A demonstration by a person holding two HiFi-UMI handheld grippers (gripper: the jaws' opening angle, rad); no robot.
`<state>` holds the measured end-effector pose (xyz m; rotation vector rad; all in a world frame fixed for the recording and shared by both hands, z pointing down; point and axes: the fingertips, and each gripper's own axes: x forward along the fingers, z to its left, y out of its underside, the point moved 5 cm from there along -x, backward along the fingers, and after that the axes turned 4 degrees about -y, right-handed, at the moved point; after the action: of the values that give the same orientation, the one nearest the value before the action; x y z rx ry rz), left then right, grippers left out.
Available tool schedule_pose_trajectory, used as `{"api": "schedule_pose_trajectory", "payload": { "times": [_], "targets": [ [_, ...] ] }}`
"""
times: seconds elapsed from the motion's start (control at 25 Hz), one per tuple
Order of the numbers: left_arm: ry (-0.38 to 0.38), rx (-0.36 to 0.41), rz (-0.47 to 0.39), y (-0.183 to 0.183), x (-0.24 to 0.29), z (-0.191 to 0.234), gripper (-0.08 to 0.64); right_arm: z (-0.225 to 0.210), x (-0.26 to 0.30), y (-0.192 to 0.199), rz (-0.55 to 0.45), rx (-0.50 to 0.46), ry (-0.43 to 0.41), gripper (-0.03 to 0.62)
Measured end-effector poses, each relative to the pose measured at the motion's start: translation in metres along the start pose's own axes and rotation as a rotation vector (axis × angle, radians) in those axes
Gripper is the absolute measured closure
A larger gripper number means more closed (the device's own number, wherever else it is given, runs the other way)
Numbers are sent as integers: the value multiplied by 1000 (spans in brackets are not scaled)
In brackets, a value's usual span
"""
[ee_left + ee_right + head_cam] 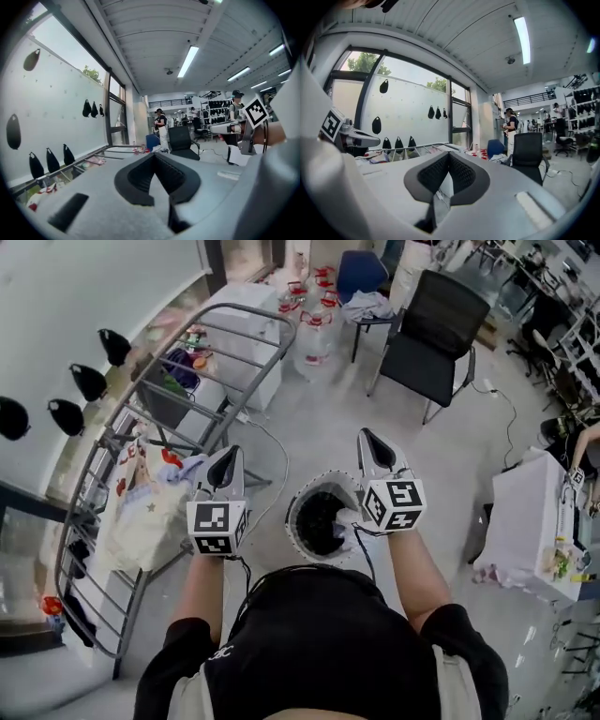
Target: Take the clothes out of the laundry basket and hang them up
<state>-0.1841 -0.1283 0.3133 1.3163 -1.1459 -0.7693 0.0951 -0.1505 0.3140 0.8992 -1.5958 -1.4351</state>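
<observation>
item: clothes-hanging job, part done by the look of it. left hand-held gripper (225, 468): jaws closed together, nothing between them, held level above the floor beside the drying rack (184, 398). right hand-held gripper (375, 450): jaws likewise closed and empty, over the far rim of the laundry basket (292, 521). the basket stands on the floor just in front of the person, between the two hand-held grippers. contents: dark clothes (321, 519) heaped inside, with a pale piece at the right edge. on the rack: a cream cloth (141, 526) draped over the bars, a light blue piece (190, 468) near the left jaws, smaller coloured items further along. judged outstanding: the dark load is not yet lifted out or hung, and neither tool has a garment in hand.
</observation>
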Motion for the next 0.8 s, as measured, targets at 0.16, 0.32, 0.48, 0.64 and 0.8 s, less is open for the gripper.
{"api": "schedule_pose_trajectory", "payload": {
  "times": [0.16,0.32,0.48,0.64,0.8],
  "targets": [
    [110,24,4,-6,31,-67,555,-57,-52,11,12,22,111,578],
    [207,50,6,-10,52,-126,555,-98,-100,23,27,40,202,578],
    [272,64,13,-13,64,-179,555,-134,-139,31,41,54,261,578],
    [316,73,26,-9,71,-215,555,-156,-167,41,50,63,301,578],
    [350,74,47,0,78,-239,555,-170,-185,58,92,59,321,578]
  ]
}}
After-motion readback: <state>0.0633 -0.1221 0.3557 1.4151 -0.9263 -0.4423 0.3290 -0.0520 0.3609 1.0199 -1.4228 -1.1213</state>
